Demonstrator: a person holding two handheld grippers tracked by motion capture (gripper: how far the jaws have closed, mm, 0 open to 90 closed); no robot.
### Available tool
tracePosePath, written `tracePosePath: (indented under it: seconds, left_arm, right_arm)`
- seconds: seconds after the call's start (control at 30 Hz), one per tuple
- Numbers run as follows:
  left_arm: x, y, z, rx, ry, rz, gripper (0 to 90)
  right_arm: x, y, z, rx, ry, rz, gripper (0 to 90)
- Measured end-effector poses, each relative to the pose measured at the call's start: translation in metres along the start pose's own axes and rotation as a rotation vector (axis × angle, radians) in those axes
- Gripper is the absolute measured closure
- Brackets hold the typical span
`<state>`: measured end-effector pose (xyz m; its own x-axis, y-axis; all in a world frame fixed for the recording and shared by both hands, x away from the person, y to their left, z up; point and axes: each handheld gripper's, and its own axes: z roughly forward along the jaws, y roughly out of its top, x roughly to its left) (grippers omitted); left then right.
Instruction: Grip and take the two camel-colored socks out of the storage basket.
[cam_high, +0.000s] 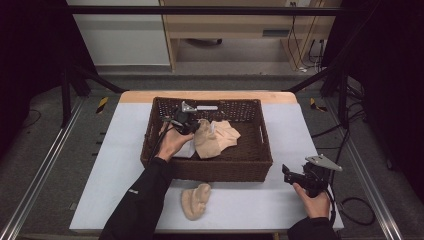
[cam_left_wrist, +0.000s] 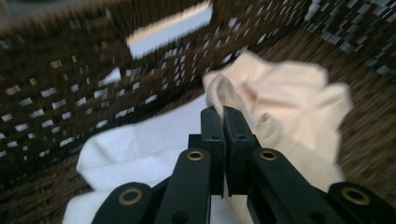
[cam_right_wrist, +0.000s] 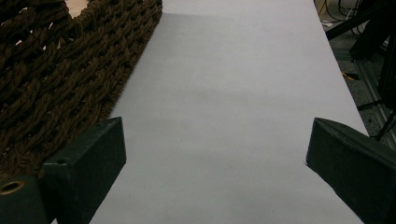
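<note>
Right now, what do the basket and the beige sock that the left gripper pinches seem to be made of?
The basket looks like dark brown woven fibre, perhaps paper rope or wicker: twisted strands and open gaps show in its walls. The beige sock seems to be soft knitted fabric, matte: it folds and creases limply where the left gripper pinches its ribbed edge.

A basket (cam_high: 255, 165) sits toward the back middle of the counter (cam_high: 115, 165). Inside it, a sock (cam_high: 215, 137) lies partly over a cloth (cam_high: 186, 150) at its left. The left gripper (cam_high: 192, 127) is inside the basket, above both. A second sock (cam_high: 196, 200) lies on the counter just in front of the basket. The right gripper (cam_high: 286, 175) hangs over the counter's right front, right of the basket.
</note>
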<state>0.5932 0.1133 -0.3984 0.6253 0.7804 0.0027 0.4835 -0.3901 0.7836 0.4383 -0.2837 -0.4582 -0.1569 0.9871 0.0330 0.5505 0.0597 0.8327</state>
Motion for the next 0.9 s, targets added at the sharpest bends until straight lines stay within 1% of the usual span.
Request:
tracePosePath:
  seconds: [0.03, 0.1, 0.17, 0.2, 0.27, 0.4, 0.43, 0.53, 0.6, 0.67, 0.73, 0.83, 0.9]
  left_arm:
    - [-0.001, 0.002, -0.005, -0.028, -0.014, -0.010, 87.5]
    - [-0.004, 0.006, -0.019, -0.072, -0.020, 0.003, 87.5]
    - [-0.008, 0.009, -0.032, -0.119, -0.032, 0.000, 87.5]
    - [-0.009, 0.011, -0.038, -0.142, -0.032, 0.004, 87.5]
    - [-0.013, 0.013, -0.050, -0.184, -0.044, -0.009, 87.5]
    - [-0.018, 0.015, -0.069, -0.224, -0.047, 0.006, 87.6]
    - [-0.019, 0.015, -0.076, -0.242, -0.048, 0.003, 87.5]
    - [-0.020, 0.017, -0.090, -0.274, -0.052, 0.002, 87.5]
    - [-0.021, 0.019, -0.103, -0.309, -0.061, -0.003, 87.5]
    - [-0.024, 0.019, -0.112, -0.331, -0.065, 0.004, 87.5]
    - [-0.028, 0.019, -0.122, -0.356, -0.067, 0.013, 87.5]
    - [-0.034, 0.019, -0.135, -0.381, -0.075, 0.024, 87.5]
    - [-0.037, 0.019, -0.144, -0.402, -0.091, 0.022, 87.5]
  right_arm:
    - [0.000, 0.000, 0.000, 0.000, -0.001, 0.000, 5.1]
    - [0.000, 0.000, 0.000, 0.000, -0.003, -0.001, 5.1]
    - [0.000, 0.000, 0.000, 0.000, -0.003, 0.000, 5.1]
    - [0.000, 0.000, 0.000, 0.001, -0.003, 0.001, 5.1]
    - [0.000, 0.000, 0.000, 0.002, -0.004, 0.004, 5.1]
    - [0.000, 0.000, 0.000, 0.002, -0.004, 0.001, 5.1]
    - [0.000, 0.000, 0.000, 0.003, -0.005, 0.000, 5.1]
    - [0.000, 0.000, 0.000, 0.004, -0.008, 0.001, 5.1]
    - [0.000, 0.000, 0.000, 0.004, -0.009, 0.002, 5.1]
    - [0.000, 0.000, 0.000, 0.005, -0.011, 0.003, 5.1]
    - [0.000, 0.000, 0.000, 0.006, -0.012, 0.004, 5.1]
    - [-0.001, 0.000, 0.000, 0.005, -0.013, 0.002, 5.1]
    - [-0.001, 0.000, 0.000, 0.004, -0.013, 0.001, 5.1]
